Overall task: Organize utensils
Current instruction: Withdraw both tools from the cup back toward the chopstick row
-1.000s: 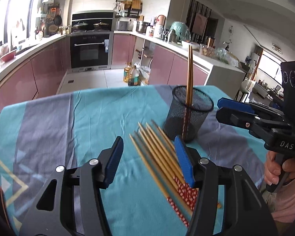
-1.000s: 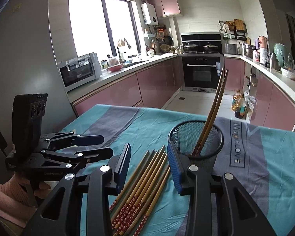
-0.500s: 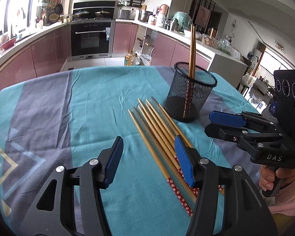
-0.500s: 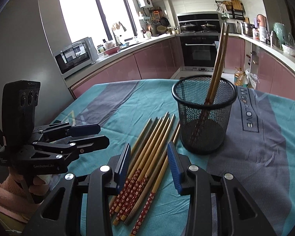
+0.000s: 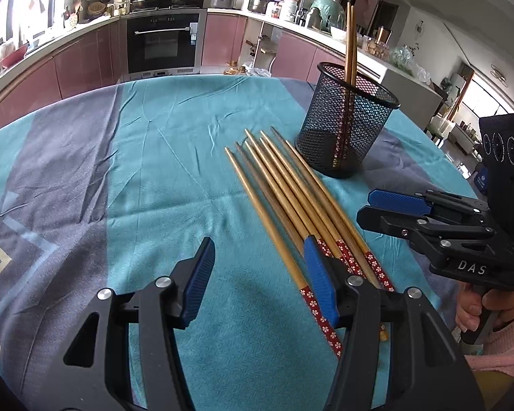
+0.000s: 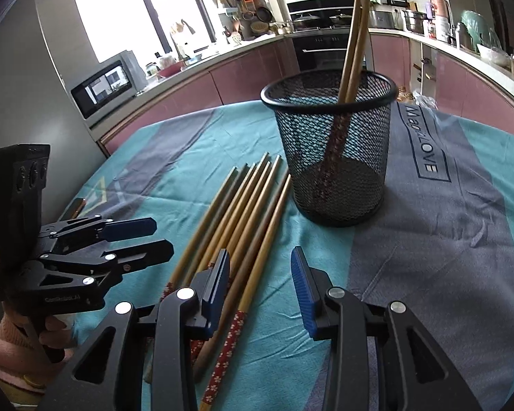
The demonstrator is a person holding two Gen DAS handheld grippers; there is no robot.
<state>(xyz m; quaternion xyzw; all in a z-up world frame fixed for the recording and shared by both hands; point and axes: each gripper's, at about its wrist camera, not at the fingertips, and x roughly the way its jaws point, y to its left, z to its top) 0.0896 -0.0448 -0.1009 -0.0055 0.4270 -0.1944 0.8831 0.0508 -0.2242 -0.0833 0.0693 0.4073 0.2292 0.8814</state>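
Compared with a second ago, I have both tools lower and tipped further down: the table fills more of each view, and the kitchen has slid toward the top of the frame. My left gripper (image 5: 257, 274) is released, its jaws wide apart with nothing between them; its right blue pad (image 5: 320, 281) hangs over the patterned ends of the loose chopsticks (image 5: 291, 202), though I cannot tell whether it touches them. My right gripper (image 6: 260, 287) is also released, jaws narrower and unchanged in gap, empty, with the rightmost loose chopstick running just below its left pad (image 6: 219, 287). The loose chopsticks lie side by side in a fan on the tablecloth (image 5: 174, 178), tips pointing far, red flowered handles near me. Just beyond and right of them stands the black mesh cup (image 6: 332, 157), upright, with two chopsticks (image 6: 354, 34) already leaning inside it. The cloth is teal with grey bands and a printed word on the far right band. Behind the table run pink cabinets (image 5: 85, 65), a built-in oven (image 5: 164, 41), a cluttered counter, a microwave (image 6: 102, 85) and a bright window (image 6: 120, 3). A hand in a pink sleeve (image 5: 497, 346) grips each handle.
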